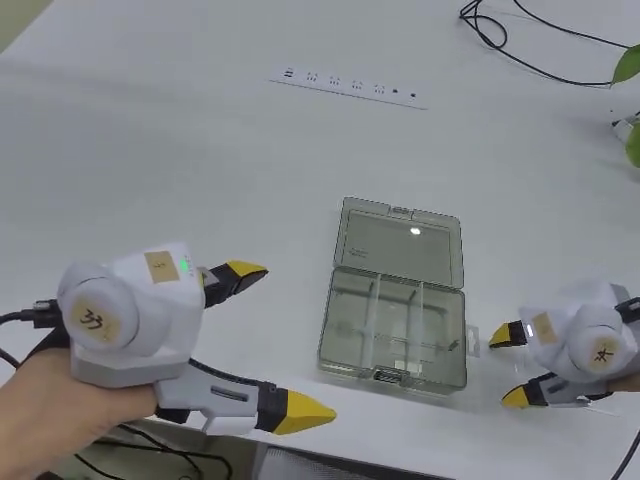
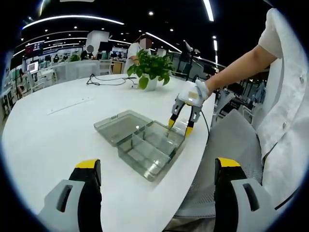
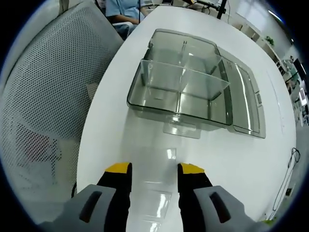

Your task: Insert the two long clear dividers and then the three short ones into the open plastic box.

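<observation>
The open clear plastic box (image 1: 343, 330) lies near the table's front edge, its lid (image 1: 402, 245) folded flat away from me. Clear dividers stand inside the base and split it into compartments, as the right gripper view shows at the box (image 3: 174, 104). Small clear divider pieces (image 3: 182, 129) lie flat on the table between the box and my right gripper (image 3: 154, 170). That right gripper (image 1: 507, 366) is open and holds nothing, just right of the box. My left gripper (image 1: 278, 340) is open and holds nothing, left of the box (image 2: 140, 162).
A white power strip (image 1: 350, 85) lies far back on the table, with black cables (image 1: 520, 45) and a green plant (image 2: 152, 67) at the far right. A mesh chair (image 3: 43, 96) stands by the table's edge. A person stands behind the plant.
</observation>
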